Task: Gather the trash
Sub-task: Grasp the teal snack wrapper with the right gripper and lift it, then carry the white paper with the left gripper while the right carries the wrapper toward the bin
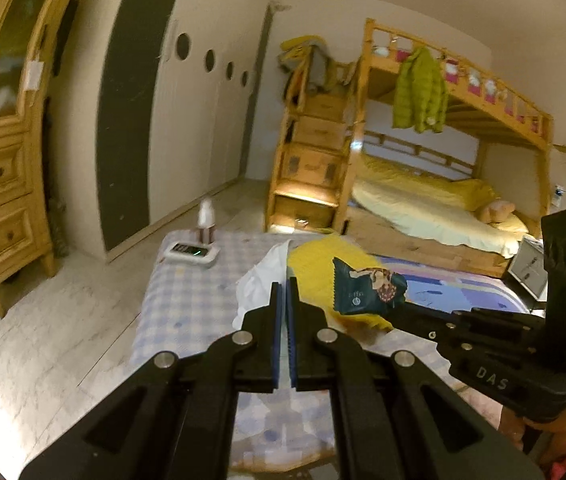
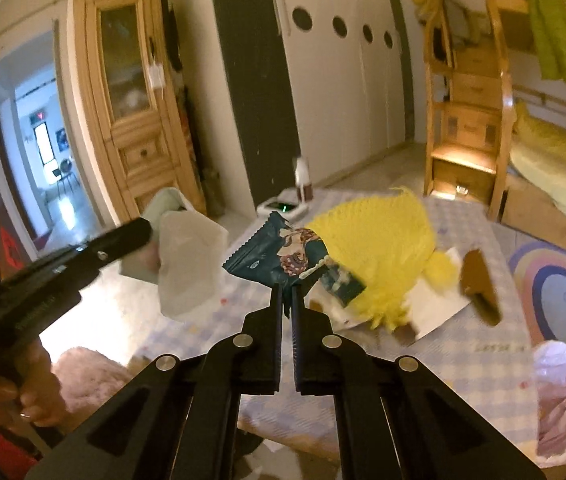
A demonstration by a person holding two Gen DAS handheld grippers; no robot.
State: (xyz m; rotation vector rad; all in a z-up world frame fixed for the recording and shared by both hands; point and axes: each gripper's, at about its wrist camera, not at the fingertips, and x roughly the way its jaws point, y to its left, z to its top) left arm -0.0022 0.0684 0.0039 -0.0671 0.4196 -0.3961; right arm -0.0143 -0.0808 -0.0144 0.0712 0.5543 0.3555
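My left gripper [image 1: 285, 284] is shut on a crumpled white tissue [image 1: 261, 280] that sticks out beyond its fingertips. From the right wrist view, the same left gripper [image 2: 143, 232] reaches in from the left, the white tissue [image 2: 187, 264] hanging off its tip above the bed. My right gripper [image 2: 287, 292] is shut on the lower edge of a dark teal snack wrapper [image 2: 271, 256], lifted off the bedding. The left wrist view has the right gripper [image 1: 407, 312] coming in from the right with the snack wrapper [image 1: 367, 288] at its tip.
A checked sheet [image 2: 463, 360] covers the bed, with a yellow knitted cloth [image 2: 387, 240], white paper [image 2: 435, 304] and a blurred brown piece [image 2: 479, 284] on it. A white device [image 1: 191, 254] and bottle [image 1: 206, 220] sit at the far corner. A pink-white plastic bag [image 2: 563, 392] is at right.
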